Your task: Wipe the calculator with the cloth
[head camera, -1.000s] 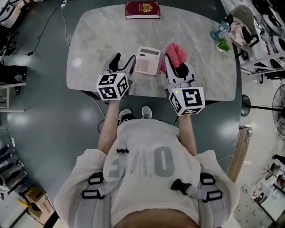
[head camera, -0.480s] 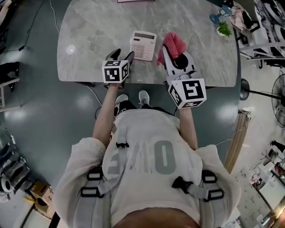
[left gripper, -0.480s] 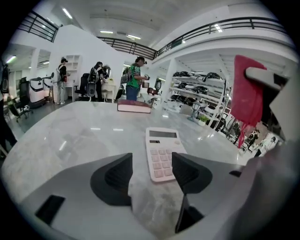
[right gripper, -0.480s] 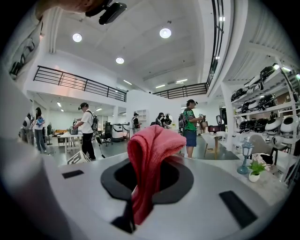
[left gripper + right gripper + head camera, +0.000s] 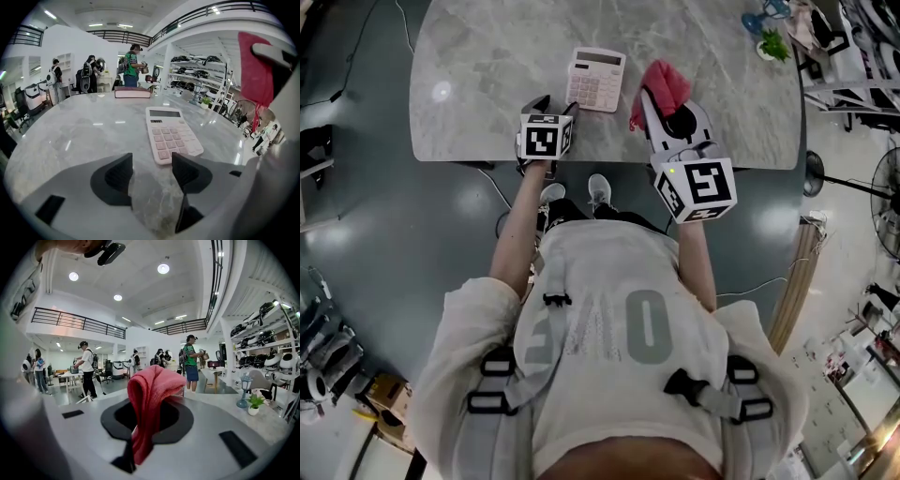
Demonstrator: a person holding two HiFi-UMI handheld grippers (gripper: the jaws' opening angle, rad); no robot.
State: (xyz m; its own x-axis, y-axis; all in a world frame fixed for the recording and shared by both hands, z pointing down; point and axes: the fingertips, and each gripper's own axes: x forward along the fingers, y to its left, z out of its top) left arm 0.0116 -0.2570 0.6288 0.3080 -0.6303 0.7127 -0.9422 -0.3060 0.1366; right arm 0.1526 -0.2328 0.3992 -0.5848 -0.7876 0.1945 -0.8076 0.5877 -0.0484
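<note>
– Where do you have the left gripper (image 5: pixel 555 105)?
– I'm holding it low and pointed forward, jaws apart, nothing between them.
– And the right gripper (image 5: pixel 651 96)?
– I've got it higher, nearer my head camera, tipped forward. Its jaws are clamped on the cloth (image 5: pixel 150 394), which bunches up above them and hangs down in front.
– Arms?
– My left forearm (image 5: pixel 517 220) and right forearm (image 5: pixel 698 262) both reach out ahead of my chest, bare, a little apart.
</note>
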